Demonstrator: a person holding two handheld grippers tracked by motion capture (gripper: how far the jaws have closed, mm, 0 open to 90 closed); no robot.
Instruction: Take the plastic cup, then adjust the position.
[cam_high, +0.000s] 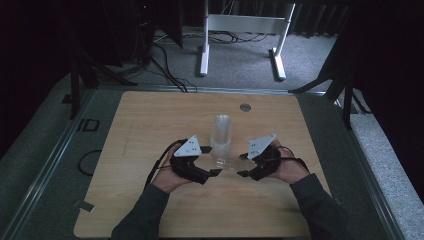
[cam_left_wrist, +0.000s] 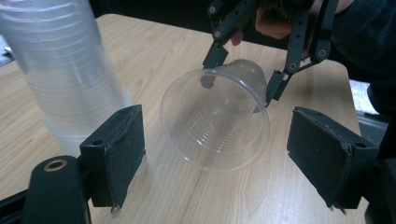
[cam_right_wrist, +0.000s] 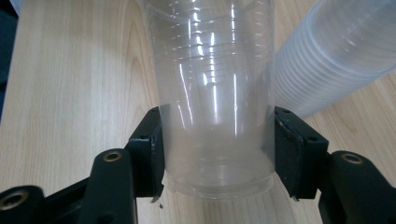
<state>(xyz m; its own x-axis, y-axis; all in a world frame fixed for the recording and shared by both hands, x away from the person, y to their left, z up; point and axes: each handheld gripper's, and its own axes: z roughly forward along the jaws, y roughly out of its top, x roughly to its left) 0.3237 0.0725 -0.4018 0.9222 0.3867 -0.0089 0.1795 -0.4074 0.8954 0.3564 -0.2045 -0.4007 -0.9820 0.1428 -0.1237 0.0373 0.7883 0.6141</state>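
The right gripper holds one clear cup between its fingers, near the cup stack. The left gripper fingers stand wide open, empty, above the worktop.

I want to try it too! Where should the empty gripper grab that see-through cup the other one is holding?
Probably at the wide open rim. The clear cup lies on its side, base clamped in the right hand-held gripper, mouth facing the open left hand-held gripper. Come straight from the mouth side, jaws closing across the rim, gently, since thin plastic dents. The cup stack stands beside.
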